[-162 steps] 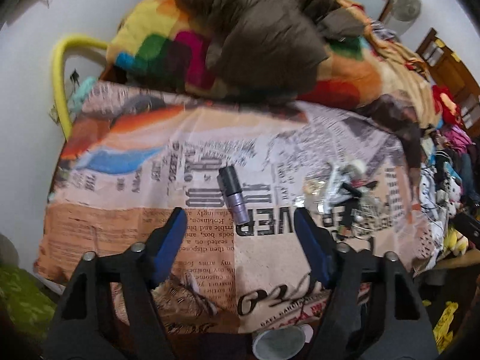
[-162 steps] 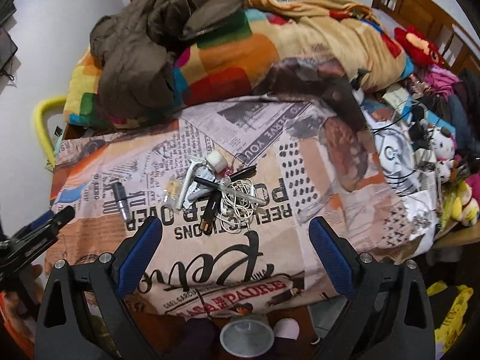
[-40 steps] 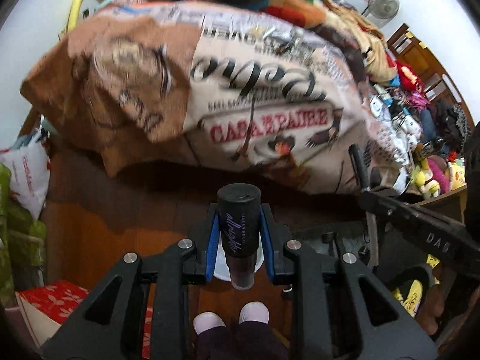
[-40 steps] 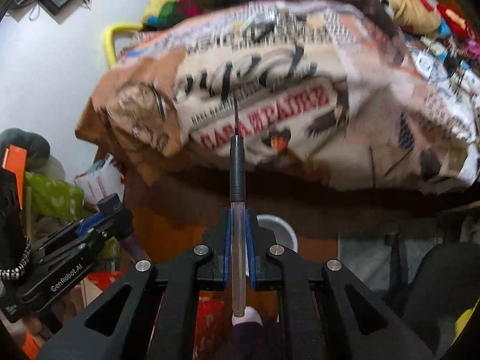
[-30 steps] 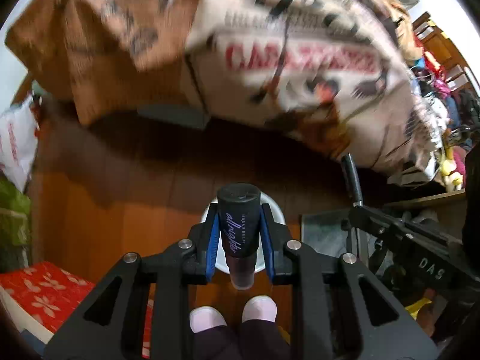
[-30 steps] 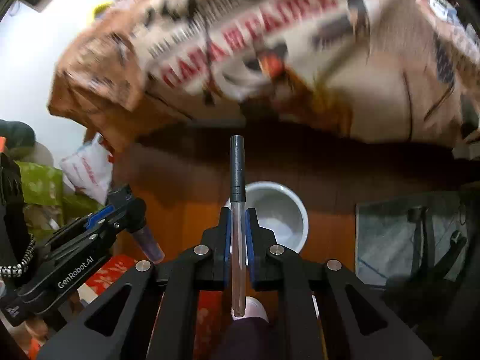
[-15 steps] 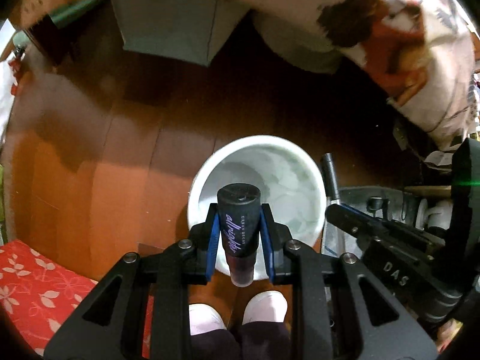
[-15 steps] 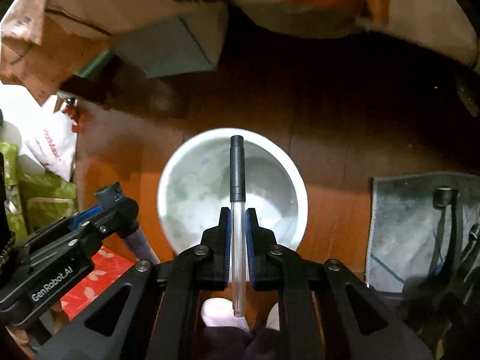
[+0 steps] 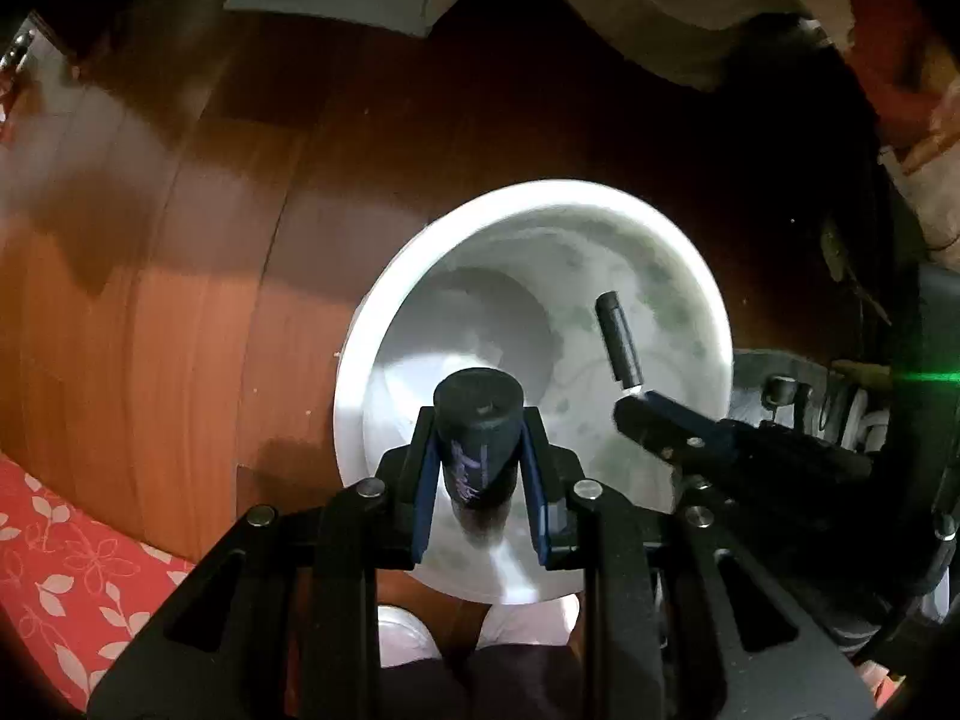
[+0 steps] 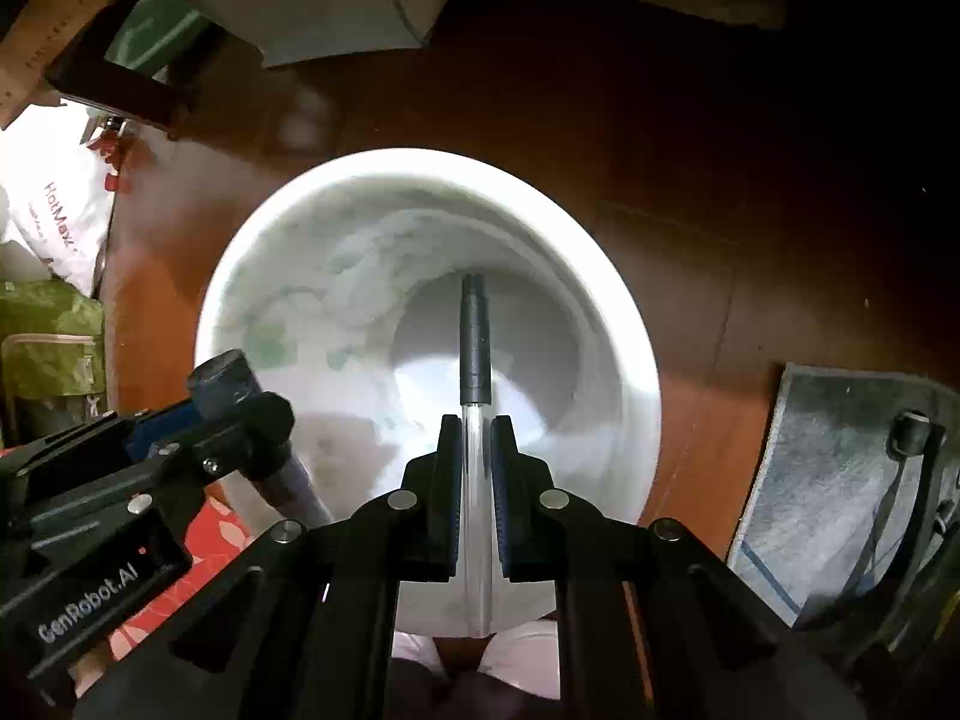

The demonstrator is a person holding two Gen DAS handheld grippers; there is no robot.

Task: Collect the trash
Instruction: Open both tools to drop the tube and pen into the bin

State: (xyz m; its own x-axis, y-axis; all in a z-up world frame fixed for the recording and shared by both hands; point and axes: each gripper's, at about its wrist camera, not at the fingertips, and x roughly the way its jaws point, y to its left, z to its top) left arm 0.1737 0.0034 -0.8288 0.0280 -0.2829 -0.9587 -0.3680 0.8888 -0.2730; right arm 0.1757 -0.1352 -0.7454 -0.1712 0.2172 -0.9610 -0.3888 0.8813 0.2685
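A white round bin (image 9: pixel 384 312) stands on the wooden floor, seen from above; it also shows in the right wrist view (image 10: pixel 624 312). My left gripper (image 9: pixel 478 456) is shut on a dark cosmetic tube (image 9: pixel 477 420) with purple lettering, held over the bin's near rim. My right gripper (image 10: pixel 477 438) is shut on a pen (image 10: pixel 475 336) with a black cap and clear barrel, held over the bin's opening. The pen's cap (image 9: pixel 618 345) and the right gripper (image 9: pixel 645 414) show in the left wrist view. The left gripper (image 10: pixel 234 414) and tube (image 10: pixel 225 381) show at left in the right wrist view.
A red floral box (image 9: pixel 66 576) lies at the lower left. A grey mat (image 10: pixel 840 480) lies right of the bin. The bed cover's edge (image 9: pixel 660 0) hangs above. A white plastic bag (image 10: pixel 48 216) and green bag (image 10: pixel 48 342) sit at left.
Both grippers have swung down from the bed to the floor and moved closer over the white bin. Each still holds its item.
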